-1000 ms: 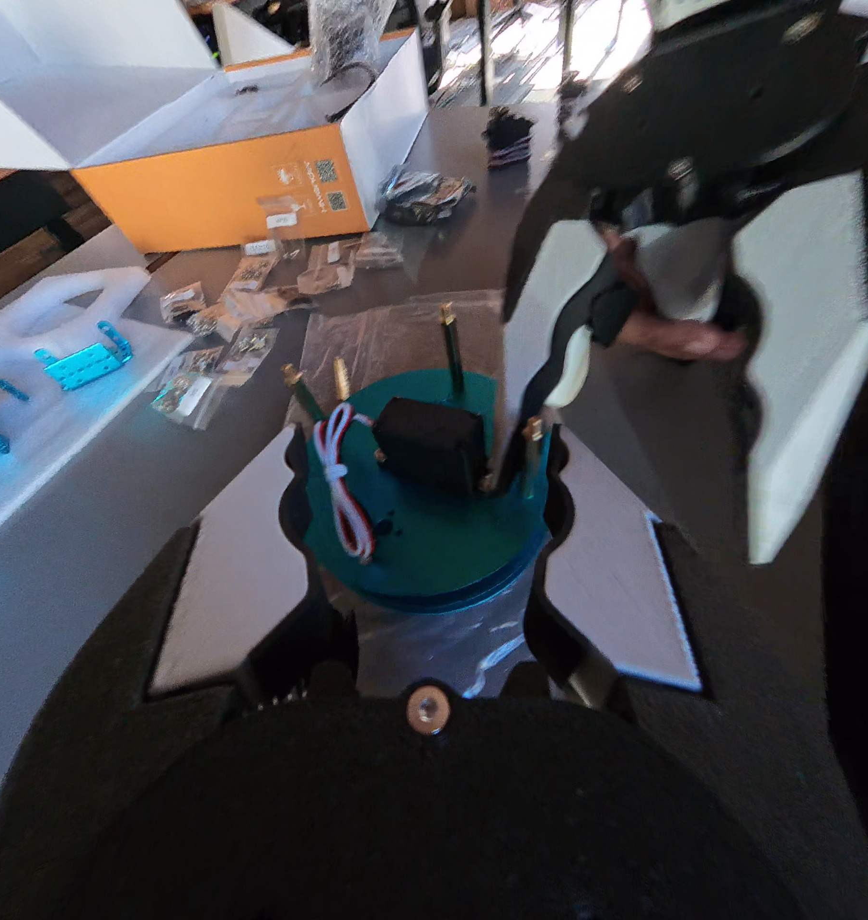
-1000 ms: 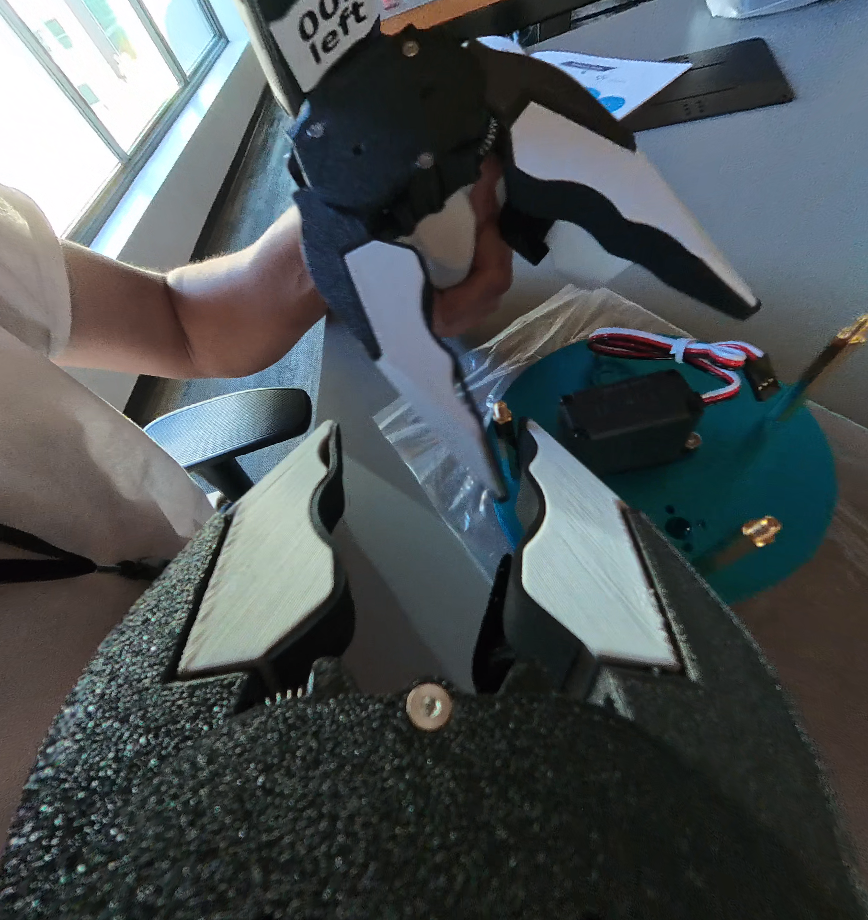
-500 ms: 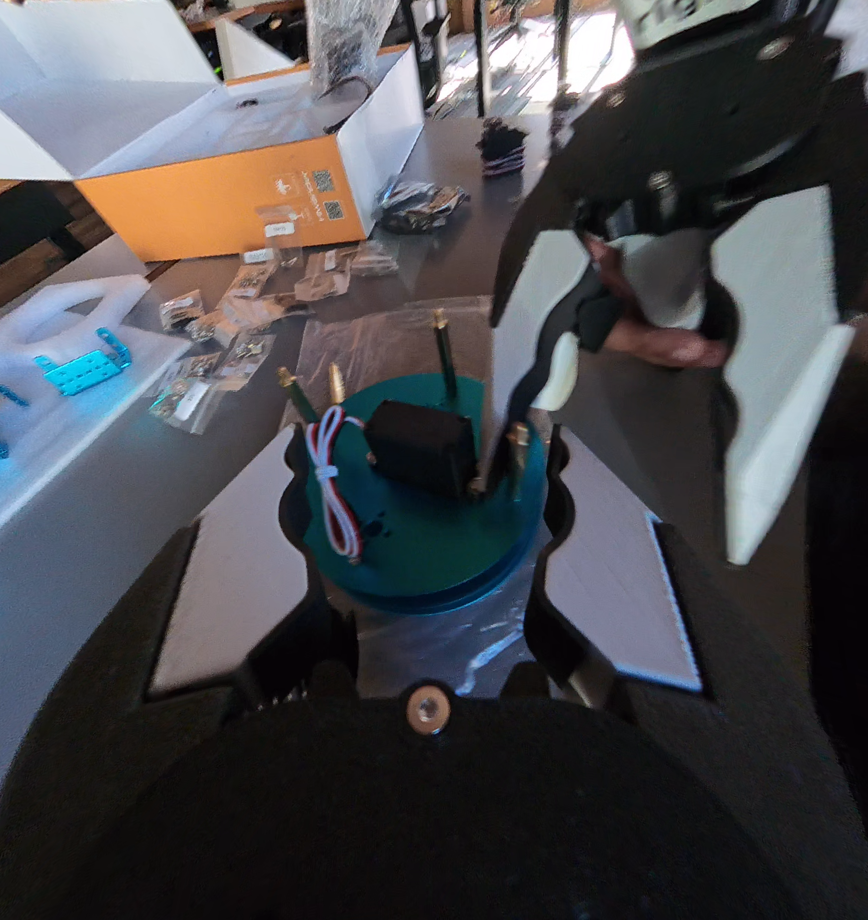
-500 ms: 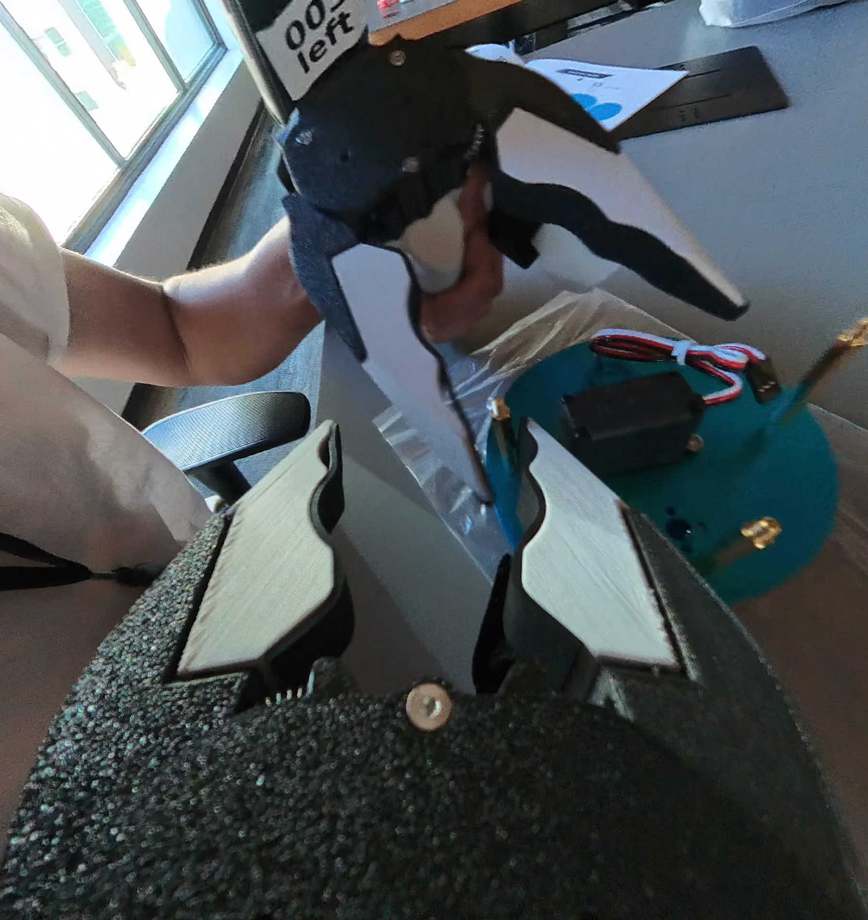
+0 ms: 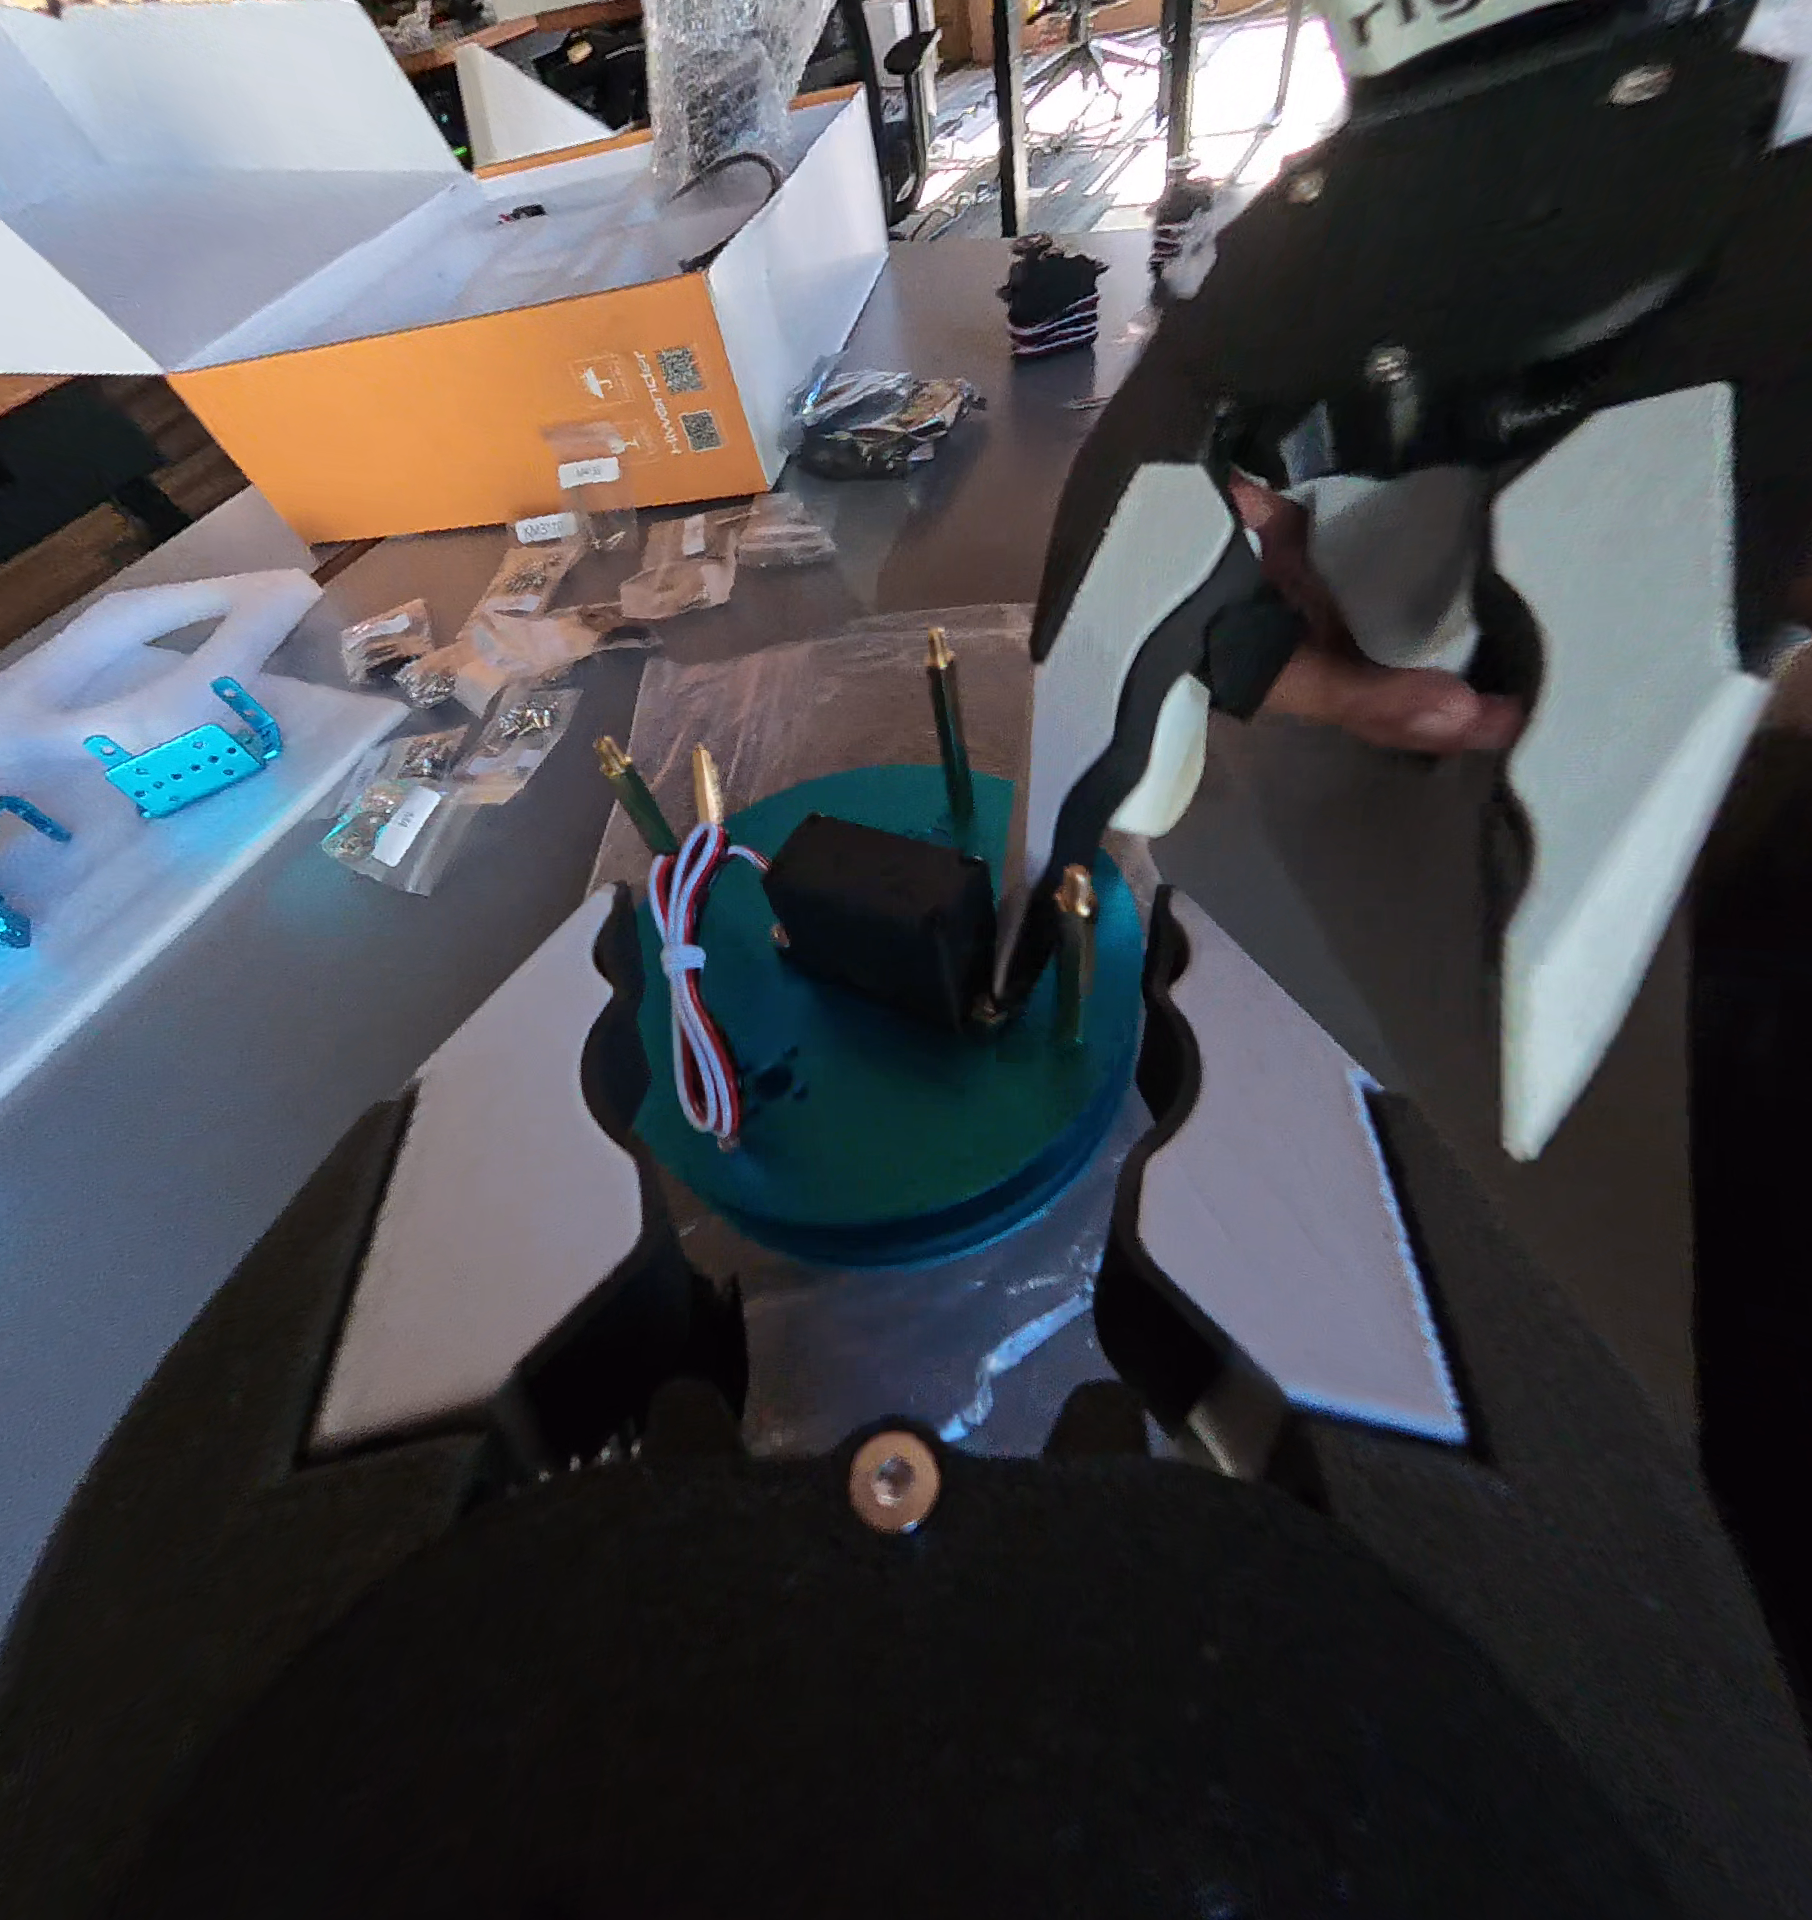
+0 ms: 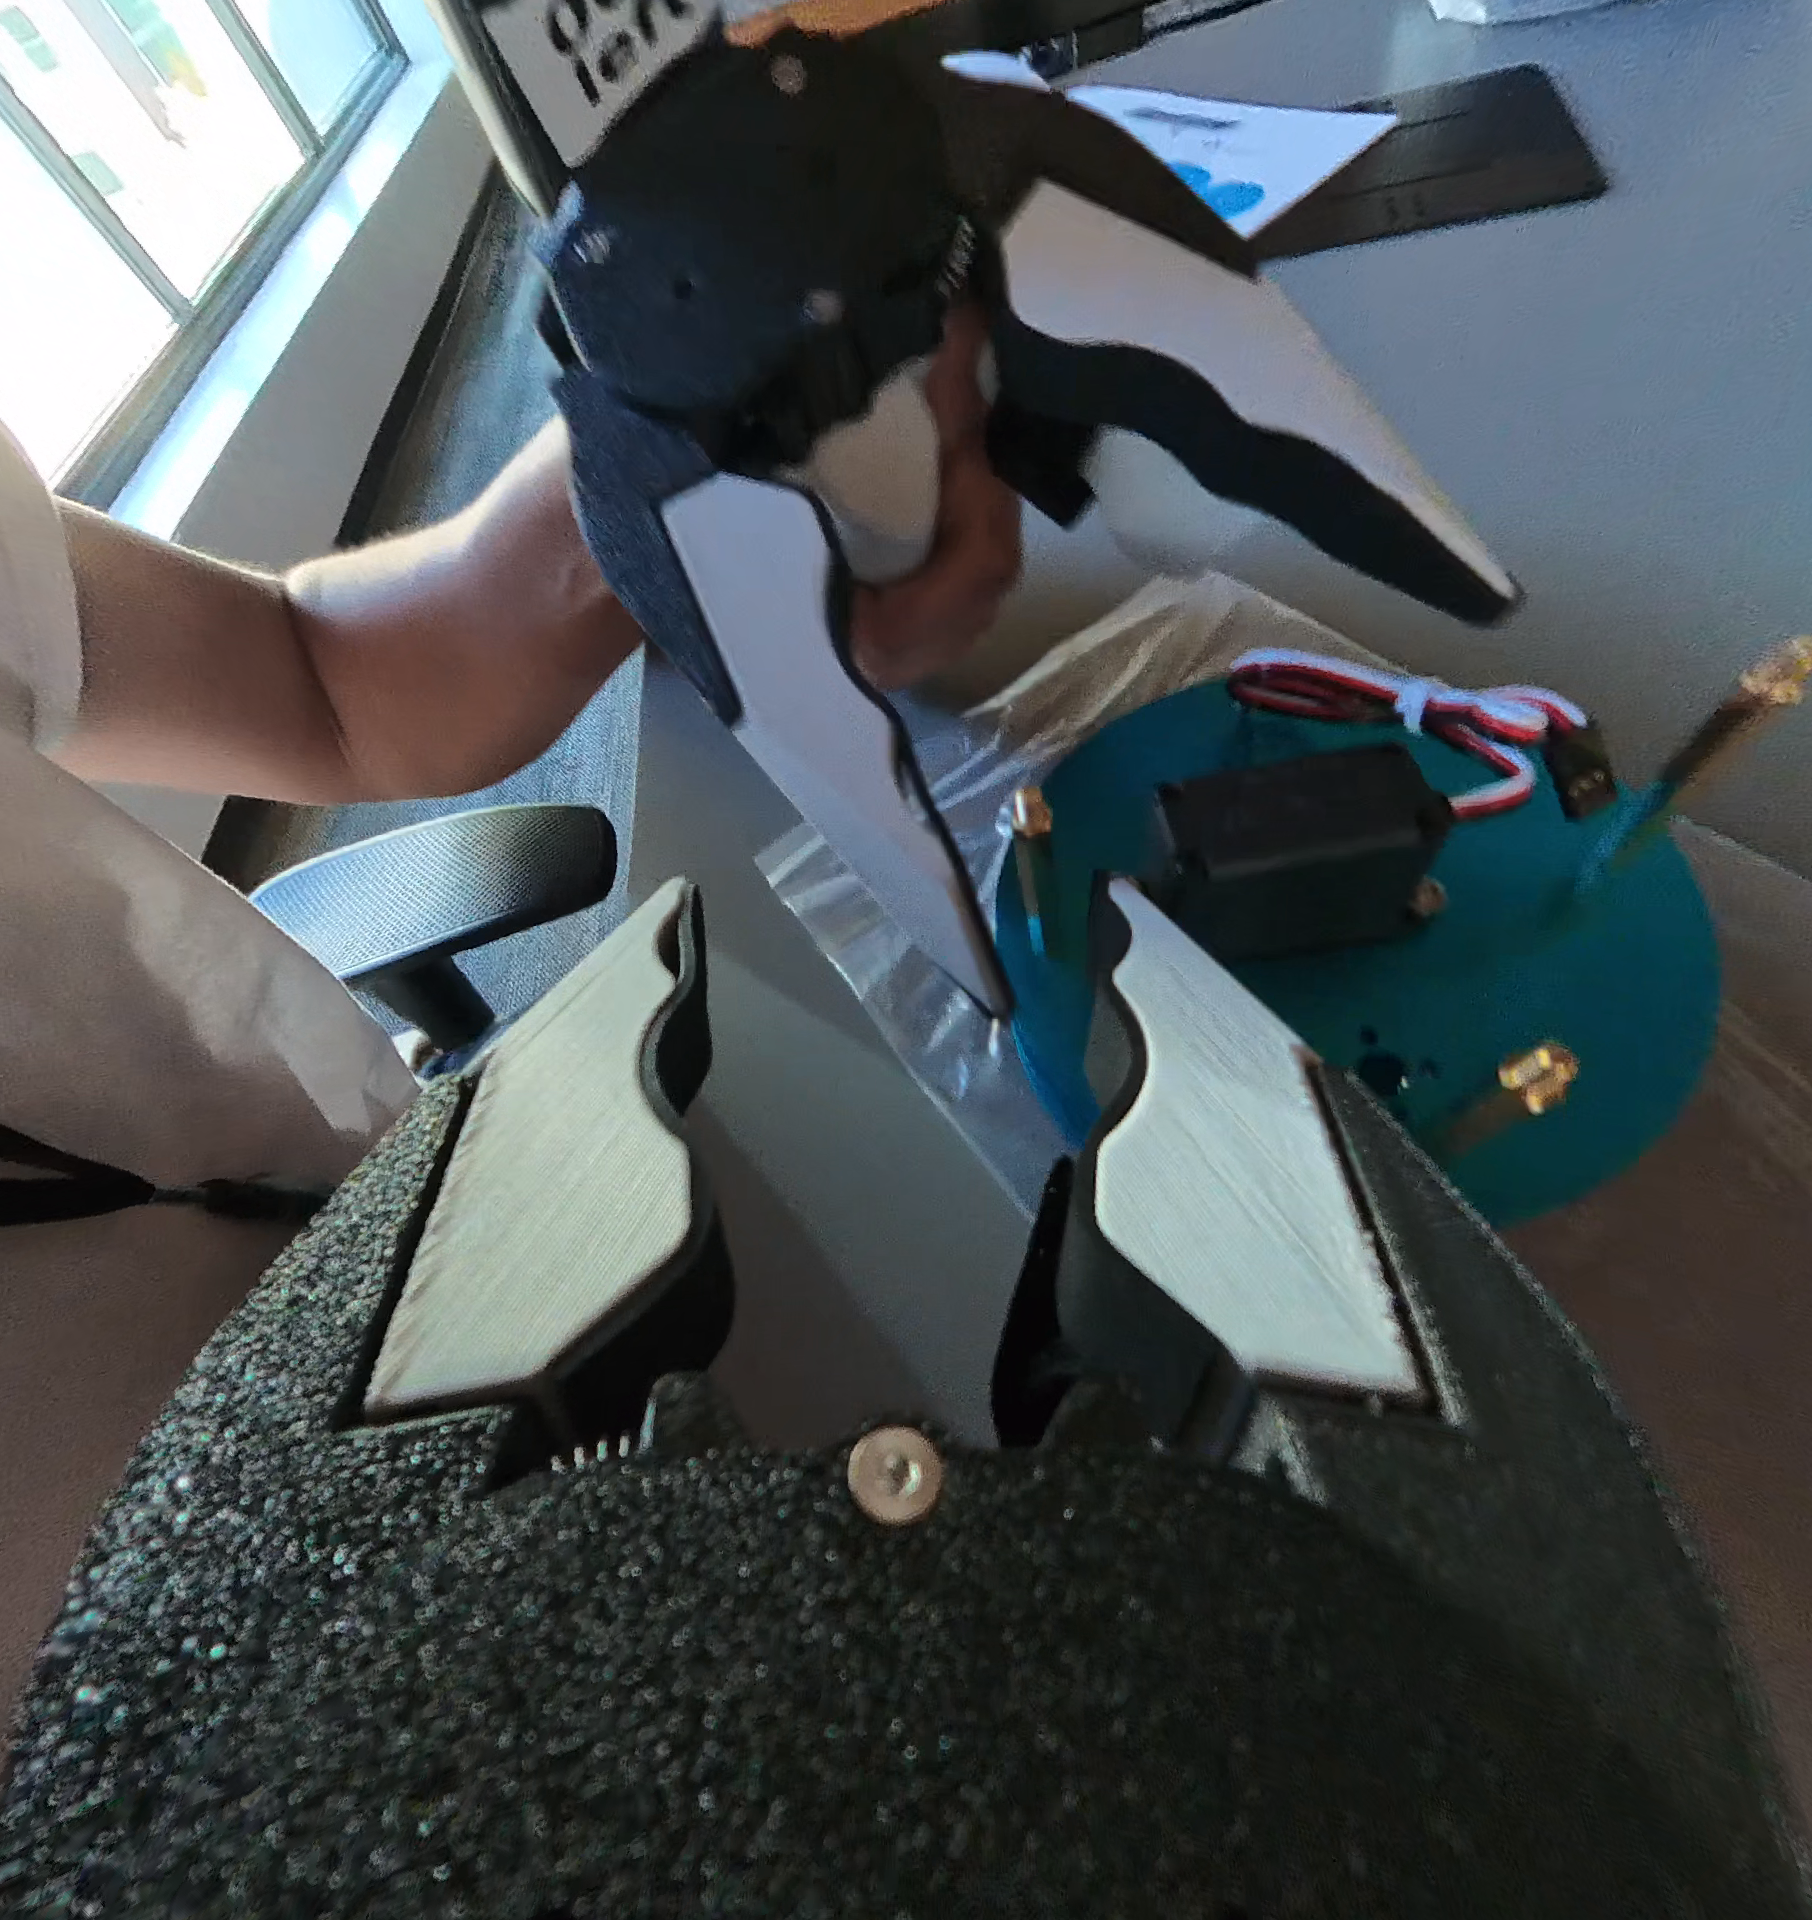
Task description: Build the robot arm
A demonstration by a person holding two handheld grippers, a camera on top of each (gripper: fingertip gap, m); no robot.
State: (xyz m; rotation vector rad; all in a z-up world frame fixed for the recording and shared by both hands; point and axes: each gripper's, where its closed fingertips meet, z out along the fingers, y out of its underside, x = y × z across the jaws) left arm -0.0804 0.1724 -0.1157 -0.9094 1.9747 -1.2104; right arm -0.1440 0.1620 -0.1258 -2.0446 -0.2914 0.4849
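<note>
— Left tool (image 5: 886,997)?
— Spread wide, gripping nothing; its 2 fingers flank the teal disc (image 5: 881,1132), which sits on clear plastic film (image 5: 995,1340) on the counter (image 5: 154,1143).
— On the disc?
— A black servo block (image 5: 881,935), a red-and-white wire bundle (image 5: 696,997), brass-tipped standoffs (image 5: 1073,951).
— Right tool (image 6: 897,956)?
— Also parted and empty — 1 fingertip (image 5: 1011,956) down beside the servo block.
</note>
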